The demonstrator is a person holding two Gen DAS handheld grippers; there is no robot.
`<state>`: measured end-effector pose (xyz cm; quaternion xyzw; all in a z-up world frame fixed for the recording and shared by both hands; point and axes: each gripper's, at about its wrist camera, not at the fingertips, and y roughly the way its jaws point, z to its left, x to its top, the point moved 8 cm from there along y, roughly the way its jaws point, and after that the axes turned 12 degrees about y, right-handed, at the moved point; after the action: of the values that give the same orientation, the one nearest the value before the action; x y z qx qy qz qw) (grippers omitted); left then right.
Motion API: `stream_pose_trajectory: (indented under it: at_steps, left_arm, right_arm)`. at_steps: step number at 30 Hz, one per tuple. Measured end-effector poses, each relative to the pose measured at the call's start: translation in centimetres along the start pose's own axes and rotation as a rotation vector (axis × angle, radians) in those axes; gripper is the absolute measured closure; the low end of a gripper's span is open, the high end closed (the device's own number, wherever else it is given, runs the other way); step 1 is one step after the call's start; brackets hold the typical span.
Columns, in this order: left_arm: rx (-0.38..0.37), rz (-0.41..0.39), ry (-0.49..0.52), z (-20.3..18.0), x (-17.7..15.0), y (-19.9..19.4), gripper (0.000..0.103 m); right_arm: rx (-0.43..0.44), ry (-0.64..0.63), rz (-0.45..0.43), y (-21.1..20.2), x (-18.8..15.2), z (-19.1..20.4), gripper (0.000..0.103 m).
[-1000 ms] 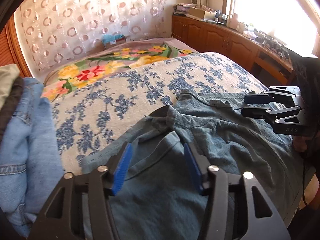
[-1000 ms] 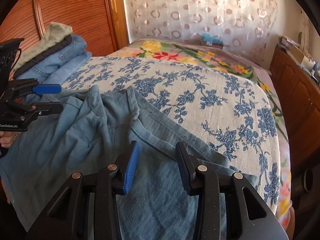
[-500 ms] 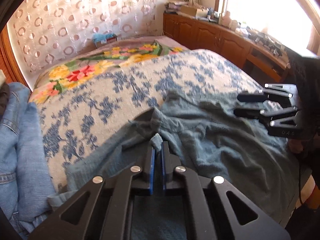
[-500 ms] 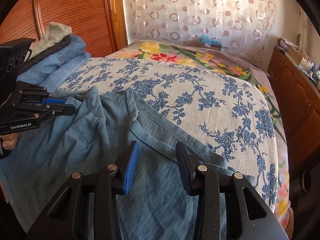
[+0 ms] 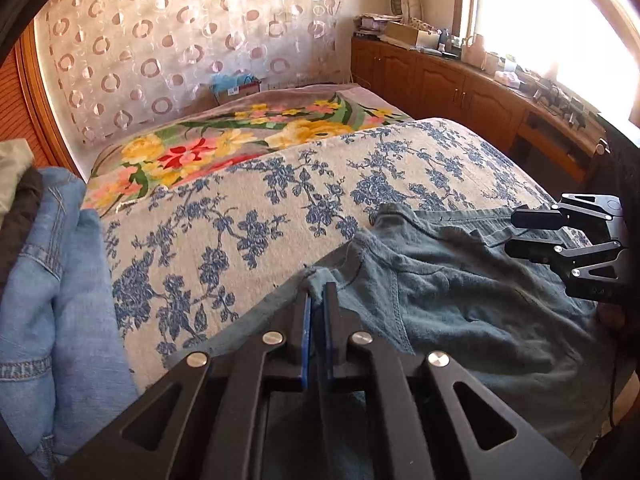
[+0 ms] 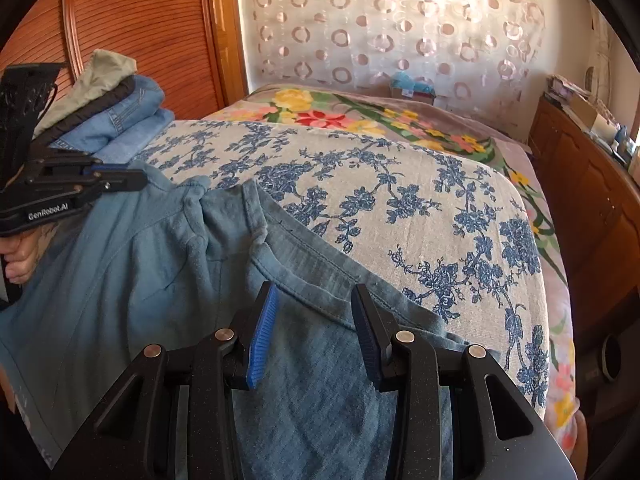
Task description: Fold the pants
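Here the left claw [image 5: 318, 300] pinches a thin fold of the faded blue denim pants [image 5: 460, 300], which may slip; the right claw [image 6: 316, 320] gapes, empty, over the waistband.

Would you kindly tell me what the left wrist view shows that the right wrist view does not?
Only the left wrist view shows the bright window and the left gripper shut on a pinch of the blue-grey denim pants. Only the right shows the ribbed wooden wardrobe door and the right gripper open over the fabric. Both share the blue-flowered beige bedspread.
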<state>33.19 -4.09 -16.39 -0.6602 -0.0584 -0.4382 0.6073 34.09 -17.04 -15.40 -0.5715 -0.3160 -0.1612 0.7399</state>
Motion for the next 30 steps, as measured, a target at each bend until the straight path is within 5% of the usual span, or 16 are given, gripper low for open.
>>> stream_pose_trajectory:
  at_steps: [7, 10, 14, 27, 30]
  left_arm:
    - [0.007, -0.015, -0.027, 0.3, -0.7, -1.0, 0.061]
    - [0.011, -0.029, -0.034, 0.5, -0.9, -1.4, 0.056]
    - [0.023, -0.047, -0.045, 0.9, -1.4, -1.7, 0.038]
    - [0.044, -0.053, -0.058, 1.5, -2.6, -1.2, 0.037]
    - [0.044, -0.068, -0.06, 1.6, -2.5, -1.5, 0.037]
  right_arm:
    - [-0.015, -0.013, 0.016, 0.3, 0.0, 0.2, 0.065]
    - [-0.013, -0.031, 0.026, 0.3, 0.1, 0.7, 0.065]
    - [-0.002, -0.055, 0.028, 0.4, 0.7, 1.7, 0.065]
    - [0.03, -0.09, 0.098, 3.2, 1.6, 3.7, 0.065]
    - [0.047, -0.08, 0.122, 3.6, 1.6, 3.7, 0.073]
